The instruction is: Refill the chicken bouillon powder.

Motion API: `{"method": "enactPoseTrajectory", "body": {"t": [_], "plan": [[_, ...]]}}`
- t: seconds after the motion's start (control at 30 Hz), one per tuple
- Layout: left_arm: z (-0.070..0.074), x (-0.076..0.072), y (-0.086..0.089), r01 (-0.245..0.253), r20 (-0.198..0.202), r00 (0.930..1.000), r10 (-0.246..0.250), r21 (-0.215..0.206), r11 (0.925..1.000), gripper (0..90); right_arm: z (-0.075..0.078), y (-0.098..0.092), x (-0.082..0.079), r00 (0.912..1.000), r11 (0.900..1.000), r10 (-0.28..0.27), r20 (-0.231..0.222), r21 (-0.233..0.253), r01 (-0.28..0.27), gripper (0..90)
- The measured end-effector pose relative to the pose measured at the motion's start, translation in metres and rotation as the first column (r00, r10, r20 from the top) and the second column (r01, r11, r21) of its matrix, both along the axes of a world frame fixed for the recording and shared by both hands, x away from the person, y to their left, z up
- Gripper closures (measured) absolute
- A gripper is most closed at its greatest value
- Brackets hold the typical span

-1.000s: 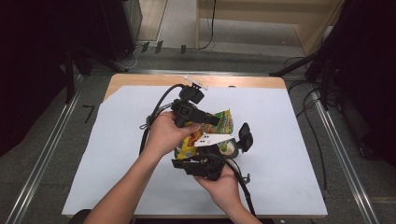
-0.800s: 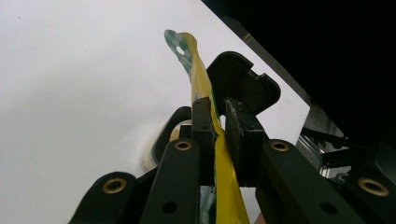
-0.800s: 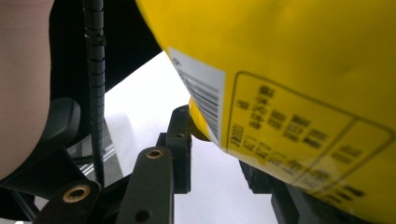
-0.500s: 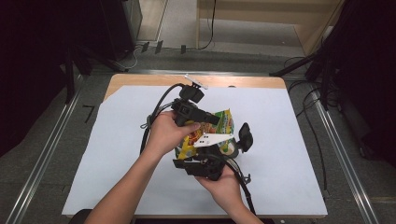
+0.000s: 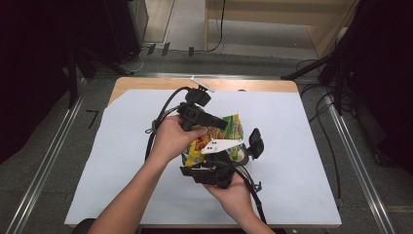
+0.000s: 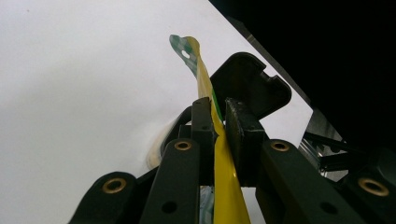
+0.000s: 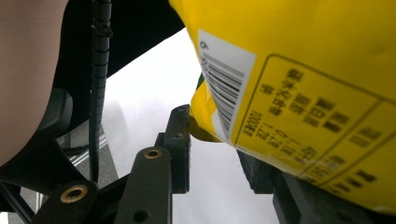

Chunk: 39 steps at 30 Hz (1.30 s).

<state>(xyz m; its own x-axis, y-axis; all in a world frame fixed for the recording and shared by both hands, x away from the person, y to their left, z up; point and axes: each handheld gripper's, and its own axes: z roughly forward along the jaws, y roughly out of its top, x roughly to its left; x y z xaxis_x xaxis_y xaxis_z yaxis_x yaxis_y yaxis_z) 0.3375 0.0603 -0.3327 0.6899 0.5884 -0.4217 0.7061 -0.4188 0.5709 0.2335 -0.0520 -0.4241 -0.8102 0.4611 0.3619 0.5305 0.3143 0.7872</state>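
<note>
A yellow and green snack bag (image 5: 230,127) is held up over the middle of the table between my two grippers. In the high view my left gripper (image 5: 220,124) reaches in from the left above the bag. The left gripper view shows its jaws (image 6: 217,111) shut on the bag's thin yellow sealed edge (image 6: 225,186). My right gripper (image 5: 237,159) comes up from below, near the front of the table. In the right gripper view, the bag's barcoded back (image 7: 303,70) hangs over my right gripper (image 7: 217,154). Its jaws stand apart, with a bag corner against the left pad (image 7: 180,140).
White paper (image 5: 302,146) covers the wooden table, with bare paper on the left, right and far sides. Black cables (image 5: 160,122) trail from both grippers across the middle. Metal rails (image 5: 358,161) and dark floor border the table.
</note>
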Motion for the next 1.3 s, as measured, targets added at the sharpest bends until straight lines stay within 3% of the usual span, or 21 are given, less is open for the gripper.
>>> {"method": "enactPoseTrajectory", "body": {"t": [0.17,0.4,0.93,1.3], "plan": [[0.001,0.000,0.002,-0.006,-0.006,1.0000,0.006,-0.005,1.0000,82.0,0.001,0.000,0.000,1.0000,1.000,0.004,0.005,-0.005,-0.004,67.4],[0.005,-0.007,-0.003,0.008,0.021,0.9997,-0.008,-0.002,1.0000,81.1,-0.001,0.000,0.000,1.0000,1.000,0.001,-0.002,0.011,-0.001,67.7],[0.011,-0.012,-0.005,0.014,0.043,0.9990,-0.014,-0.003,0.9999,81.1,0.000,-0.001,0.000,1.0000,1.000,0.006,0.005,0.013,-0.006,66.0],[0.008,-0.011,-0.006,0.018,0.037,0.9992,-0.018,0.000,0.9998,81.9,-0.003,0.001,-0.001,1.0000,1.000,0.003,0.002,0.017,-0.003,68.6]]}}
